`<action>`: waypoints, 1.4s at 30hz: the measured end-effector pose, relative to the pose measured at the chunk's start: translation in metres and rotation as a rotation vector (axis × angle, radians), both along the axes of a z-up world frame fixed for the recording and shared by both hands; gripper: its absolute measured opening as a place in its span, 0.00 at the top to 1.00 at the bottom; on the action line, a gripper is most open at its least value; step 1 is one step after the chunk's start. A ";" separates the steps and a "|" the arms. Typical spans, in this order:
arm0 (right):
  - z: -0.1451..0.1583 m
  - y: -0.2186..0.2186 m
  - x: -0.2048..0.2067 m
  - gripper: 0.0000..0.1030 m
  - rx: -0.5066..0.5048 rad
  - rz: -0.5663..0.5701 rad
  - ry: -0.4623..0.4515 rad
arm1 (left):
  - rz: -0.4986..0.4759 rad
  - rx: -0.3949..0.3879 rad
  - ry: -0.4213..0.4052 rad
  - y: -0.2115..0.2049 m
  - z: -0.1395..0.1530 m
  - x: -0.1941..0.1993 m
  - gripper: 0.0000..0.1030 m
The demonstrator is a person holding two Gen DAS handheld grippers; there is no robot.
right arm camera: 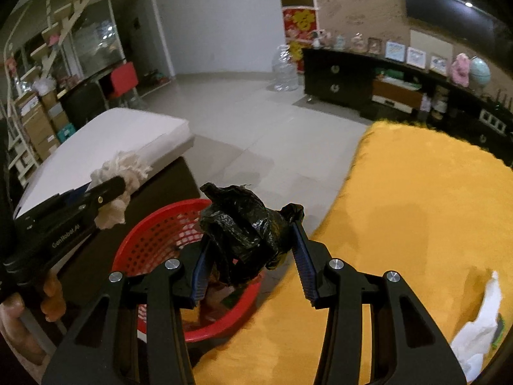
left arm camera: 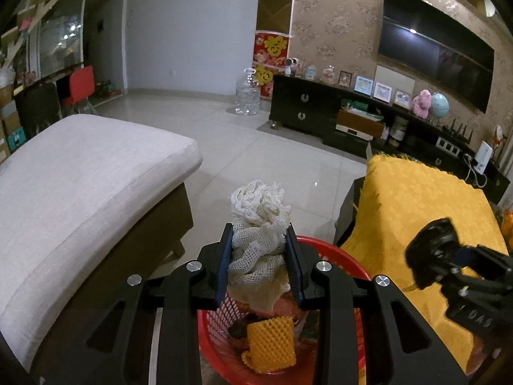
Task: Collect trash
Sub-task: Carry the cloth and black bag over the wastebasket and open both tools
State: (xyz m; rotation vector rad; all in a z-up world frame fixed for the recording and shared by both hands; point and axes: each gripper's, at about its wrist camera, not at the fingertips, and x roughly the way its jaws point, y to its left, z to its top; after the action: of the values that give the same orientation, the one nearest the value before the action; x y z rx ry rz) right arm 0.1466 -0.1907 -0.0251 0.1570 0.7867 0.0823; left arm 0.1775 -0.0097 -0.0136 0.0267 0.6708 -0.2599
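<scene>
Now, left gripper (left arm camera: 259, 256): clamped on a crumpled white foam net (left arm camera: 258, 224), held above the red basket (left arm camera: 336, 253).
Right gripper (right arm camera: 248, 253): closed around a wad of black plastic bag (right arm camera: 243, 224), over the basket's near rim beside the yellow cloth (right arm camera: 416, 224).
Basket contents: a yellow foam net (left arm camera: 271, 343) among other scraps.
On the cloth: white tissue (right arm camera: 481, 327), at the right edge.
</scene>
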 end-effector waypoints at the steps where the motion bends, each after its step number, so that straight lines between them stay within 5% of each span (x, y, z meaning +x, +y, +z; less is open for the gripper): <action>1: -0.003 0.002 0.002 0.56 0.006 0.009 0.009 | 0.003 0.004 0.002 -0.001 0.000 0.001 0.72; 12: -0.033 0.034 0.015 0.55 0.033 0.103 0.083 | -0.022 -0.012 0.055 -0.003 -0.009 0.009 0.71; 16: -0.034 0.034 0.013 0.30 0.071 0.095 0.072 | -0.026 -0.044 0.093 0.001 -0.012 0.012 0.56; 20: -0.032 0.027 0.008 0.27 0.087 0.082 0.062 | -0.010 -0.097 0.101 0.009 -0.010 0.014 0.43; 29: -0.022 0.003 -0.018 0.27 0.038 -0.006 0.014 | -0.005 -0.096 0.075 0.007 -0.007 0.011 0.26; 42: -0.006 -0.059 -0.082 0.20 -0.072 -0.179 -0.062 | -0.028 -0.062 0.049 -0.010 -0.009 0.004 0.23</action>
State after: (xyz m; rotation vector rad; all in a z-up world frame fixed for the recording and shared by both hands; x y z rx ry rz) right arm 0.0649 -0.2495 -0.0309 0.1555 0.7103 -0.1093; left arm 0.1819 -0.0201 -0.0228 -0.0294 0.7116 -0.3094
